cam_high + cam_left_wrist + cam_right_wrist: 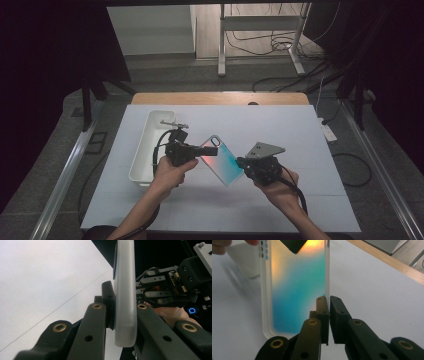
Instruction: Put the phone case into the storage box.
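Phone case, translucent with an orange-to-teal gradient, held clear of the white tabletop between both grippers, near the centre of the work area. Camera cut-out end of the case pointing far and left, opposite end pointing near and right. Left gripper at the left end of the case, fingers clamped on it; seen along the left gripper view, case edge-on between the two pads, frosted rim upright between them. Right gripper at the near right end of the case, fingers brought together on the thin side wall of the case; pads nearly touching with only the wall between them. Grey three-cornered plate visible on top of the right gripper. White rectangular bin on the tabletop just left of the left gripper, long side running near to far, not touching the case. Left hand and right hand entering from the near edge, each wrapped around its gripper body.
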The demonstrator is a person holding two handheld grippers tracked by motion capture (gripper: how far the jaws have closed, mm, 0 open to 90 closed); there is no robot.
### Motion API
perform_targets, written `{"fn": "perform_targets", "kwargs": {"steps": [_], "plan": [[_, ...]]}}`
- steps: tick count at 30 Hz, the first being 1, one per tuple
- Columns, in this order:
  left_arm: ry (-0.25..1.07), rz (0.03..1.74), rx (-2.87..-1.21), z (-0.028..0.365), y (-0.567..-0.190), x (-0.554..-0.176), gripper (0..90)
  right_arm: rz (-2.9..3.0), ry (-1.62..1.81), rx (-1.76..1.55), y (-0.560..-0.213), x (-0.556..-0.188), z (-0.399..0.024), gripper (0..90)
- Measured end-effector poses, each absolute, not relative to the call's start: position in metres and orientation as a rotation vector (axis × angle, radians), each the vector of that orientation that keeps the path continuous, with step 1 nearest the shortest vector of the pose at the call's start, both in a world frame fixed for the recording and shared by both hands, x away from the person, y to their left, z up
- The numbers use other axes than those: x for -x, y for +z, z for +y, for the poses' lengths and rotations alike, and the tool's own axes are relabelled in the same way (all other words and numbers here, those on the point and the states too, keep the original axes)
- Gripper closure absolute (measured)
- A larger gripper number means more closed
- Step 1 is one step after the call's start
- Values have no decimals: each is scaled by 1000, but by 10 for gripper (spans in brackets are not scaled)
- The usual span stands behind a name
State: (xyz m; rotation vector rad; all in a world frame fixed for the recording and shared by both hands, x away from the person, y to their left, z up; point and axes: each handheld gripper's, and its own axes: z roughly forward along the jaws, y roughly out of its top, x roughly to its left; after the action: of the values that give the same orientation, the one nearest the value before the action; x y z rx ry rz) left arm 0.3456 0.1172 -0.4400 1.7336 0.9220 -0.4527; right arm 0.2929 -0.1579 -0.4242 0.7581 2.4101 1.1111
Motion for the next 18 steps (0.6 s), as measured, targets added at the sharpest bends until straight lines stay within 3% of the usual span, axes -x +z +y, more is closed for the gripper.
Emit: {"fn": "perform_targets", "kwargs": {"steps": [1,7,8,9,15,16,18], "plan": [[-453,922,-1734,117,-440,-346,857,2410,1111,-758,-424,-293,-158,849],[-428,922,-1750,120,-441,-345,857,2427,1205,-802,-421,-294,-167,596],[-421,919,-1752,121,-440,-344,857,2427,1205,-802,-421,-294,-167,596],[-420,913,-1755,121,-440,-344,857,2443,1227,-806,-421,-295,-169,509],[-386,872,-1805,122,-435,-342,856,2484,1292,-824,-421,-299,-173,198],[-386,872,-1805,122,-435,-342,857,2484,1292,-824,-421,-299,-173,198],[-376,862,-1824,122,-435,-342,856,2495,1310,-831,-422,-300,-173,101]]}}
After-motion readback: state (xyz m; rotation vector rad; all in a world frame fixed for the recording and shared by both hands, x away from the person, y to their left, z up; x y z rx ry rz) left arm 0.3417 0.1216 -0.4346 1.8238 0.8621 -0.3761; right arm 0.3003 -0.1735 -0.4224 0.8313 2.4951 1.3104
